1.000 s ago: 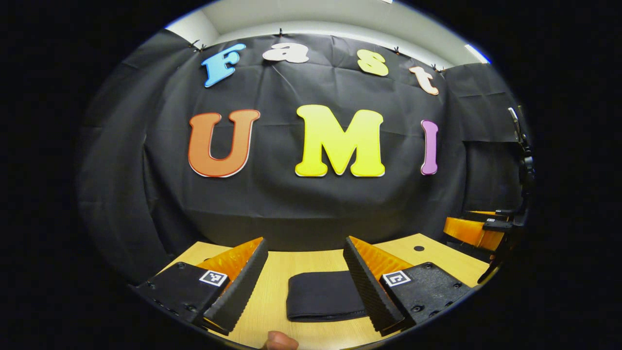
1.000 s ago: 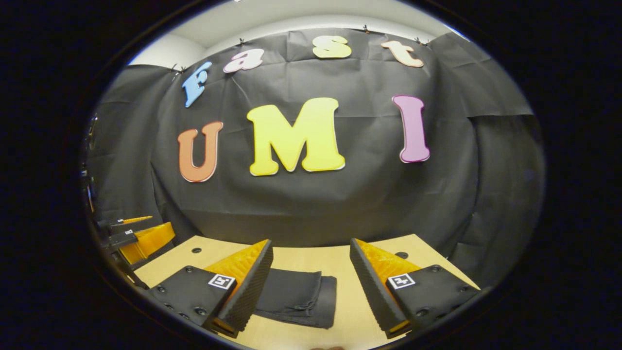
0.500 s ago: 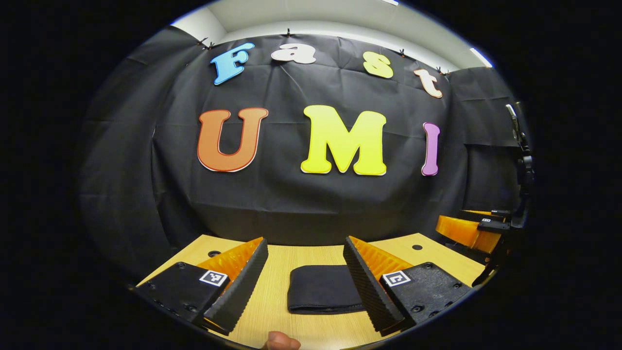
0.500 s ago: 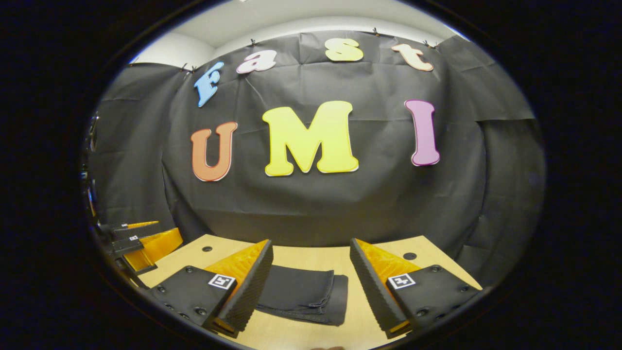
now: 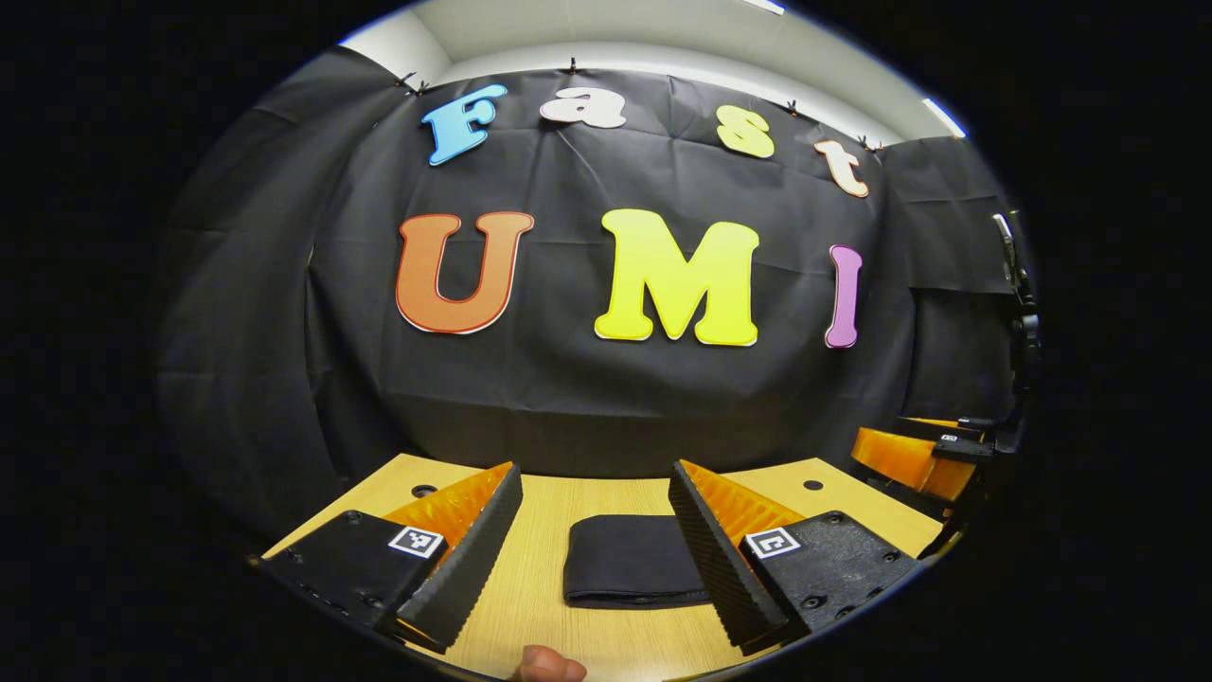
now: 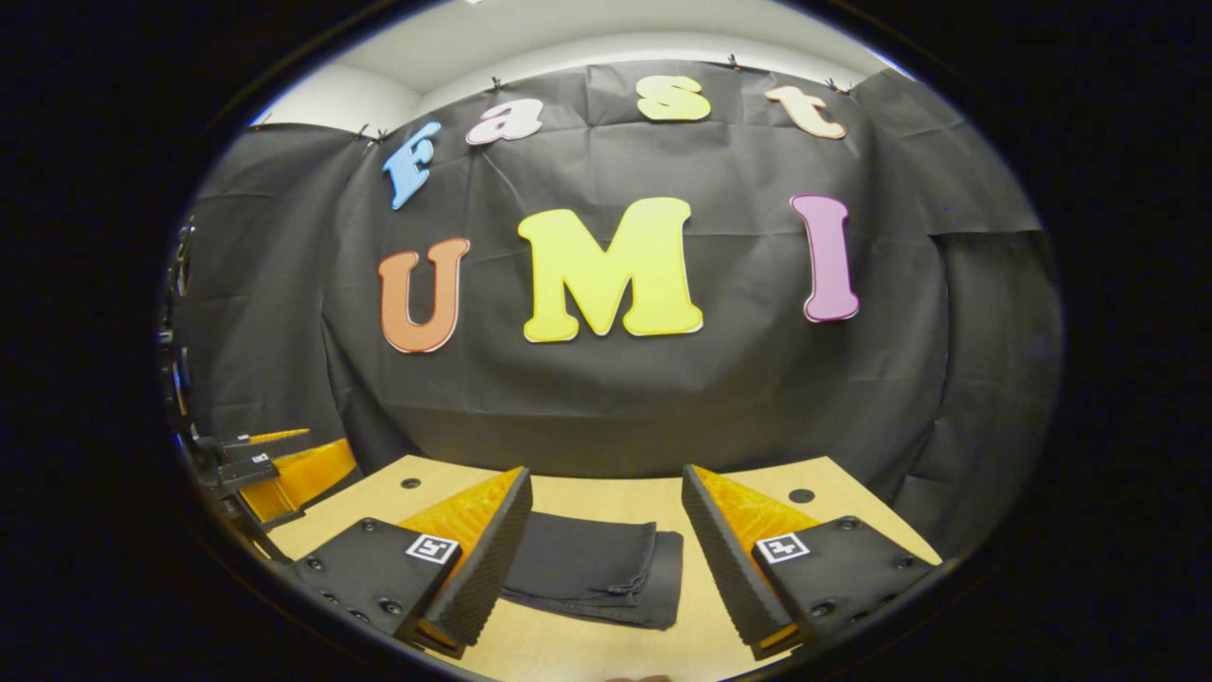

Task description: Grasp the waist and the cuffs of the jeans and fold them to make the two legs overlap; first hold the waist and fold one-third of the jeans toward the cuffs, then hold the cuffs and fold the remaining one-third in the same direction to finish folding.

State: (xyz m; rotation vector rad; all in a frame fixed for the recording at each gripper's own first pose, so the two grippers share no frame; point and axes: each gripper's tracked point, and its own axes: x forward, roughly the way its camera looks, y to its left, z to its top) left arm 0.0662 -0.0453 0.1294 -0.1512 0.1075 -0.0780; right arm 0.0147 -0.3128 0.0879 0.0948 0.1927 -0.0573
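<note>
The left gripper (image 5: 595, 554) is held level with its two fingers (image 5: 469, 559) spread wide apart and nothing between them — its body also shows at the left edge of the right gripper view. A fingertip (image 5: 549, 665) of the person's hand peeks in at the bottom of the left gripper view. The right gripper (image 6: 606, 564) is likewise level, its fingers (image 6: 485, 568) parted wide and gripping nothing — it appears too at the right edge of the left gripper view, beside and apart from the left one.
</note>
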